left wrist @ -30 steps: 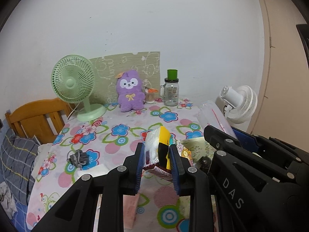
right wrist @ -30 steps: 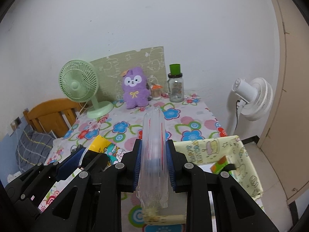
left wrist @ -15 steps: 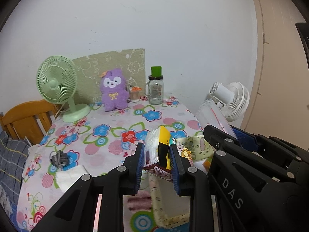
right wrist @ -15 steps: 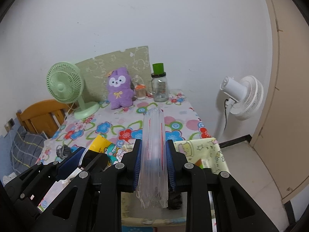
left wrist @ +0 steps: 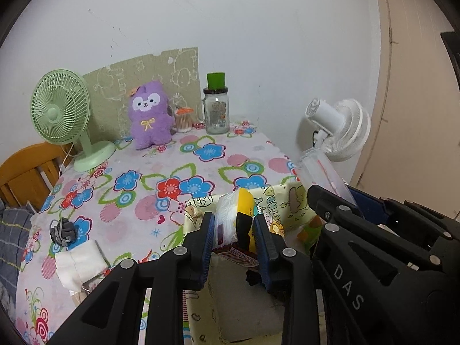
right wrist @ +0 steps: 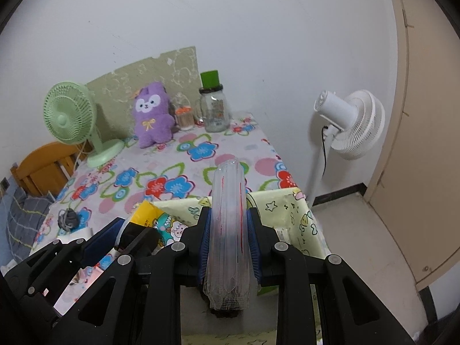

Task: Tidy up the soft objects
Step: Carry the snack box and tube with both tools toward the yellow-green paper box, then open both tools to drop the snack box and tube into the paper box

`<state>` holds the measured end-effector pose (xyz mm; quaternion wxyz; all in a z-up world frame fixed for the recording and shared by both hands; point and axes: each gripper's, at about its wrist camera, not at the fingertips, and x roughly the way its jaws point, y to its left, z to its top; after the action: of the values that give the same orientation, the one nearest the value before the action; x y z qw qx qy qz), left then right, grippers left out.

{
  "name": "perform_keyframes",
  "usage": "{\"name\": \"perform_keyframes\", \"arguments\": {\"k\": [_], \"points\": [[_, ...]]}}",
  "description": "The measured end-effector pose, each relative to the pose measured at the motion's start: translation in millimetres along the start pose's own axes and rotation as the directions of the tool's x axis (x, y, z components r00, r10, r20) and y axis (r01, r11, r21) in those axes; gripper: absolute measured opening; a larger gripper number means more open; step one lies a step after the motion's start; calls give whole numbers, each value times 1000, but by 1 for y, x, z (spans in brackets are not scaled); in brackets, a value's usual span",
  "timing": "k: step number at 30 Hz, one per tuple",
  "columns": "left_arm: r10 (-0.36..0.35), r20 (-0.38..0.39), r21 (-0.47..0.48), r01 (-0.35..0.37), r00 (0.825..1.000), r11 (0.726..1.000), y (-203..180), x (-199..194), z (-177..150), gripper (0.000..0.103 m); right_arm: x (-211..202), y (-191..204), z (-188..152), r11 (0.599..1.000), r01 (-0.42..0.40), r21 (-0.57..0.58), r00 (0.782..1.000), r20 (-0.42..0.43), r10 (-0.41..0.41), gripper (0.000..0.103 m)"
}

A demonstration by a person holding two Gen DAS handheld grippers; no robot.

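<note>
Gripping a snack packet [left wrist: 235, 224], left claw [left wrist: 233, 240] level, right claw [right wrist: 228, 243] clamping a clear bag [right wrist: 228, 230]

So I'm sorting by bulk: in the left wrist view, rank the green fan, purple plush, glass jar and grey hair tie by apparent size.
1. green fan
2. purple plush
3. glass jar
4. grey hair tie, though it lies nearer the camera

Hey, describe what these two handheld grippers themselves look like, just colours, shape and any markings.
The left gripper and the right gripper look alike: matte black angular plastic frames with silver round screw heads, and two fingers lined with blue pads. White "DAS" lettering shows on the right one's side. No cables or sleeves are visible.
</note>
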<state>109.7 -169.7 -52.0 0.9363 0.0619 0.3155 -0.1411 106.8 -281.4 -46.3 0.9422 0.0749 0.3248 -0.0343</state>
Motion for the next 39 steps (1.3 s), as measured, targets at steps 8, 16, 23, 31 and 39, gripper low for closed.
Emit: {"name": "perform_keyframes", "arguments": {"k": [8, 16, 23, 31, 39], "points": [[24, -58, 18, -23, 998, 1000, 0, 15, -2, 73, 20, -3, -3, 1000, -10, 12, 999, -48, 11, 28], [42, -77, 40, -39, 996, 998, 0, 18, -3, 89, 25, -1, -6, 1000, -20, 9, 998, -56, 20, 36], [34, -88, 37, -31, 996, 999, 4, 19, -5, 90, 29, 0, -7, 999, -26, 24, 997, -68, 28, 71], [23, -66, 31, -21, 998, 999, 9, 9, -7, 92, 21, 6, -10, 1000, -17, 27, 998, -55, 18, 83], [15, -42, 29, -14, 999, 999, 15, -7, -9, 94, 6, 14, -11, 1000, -5, 23, 999, -41, 6, 84]]}}
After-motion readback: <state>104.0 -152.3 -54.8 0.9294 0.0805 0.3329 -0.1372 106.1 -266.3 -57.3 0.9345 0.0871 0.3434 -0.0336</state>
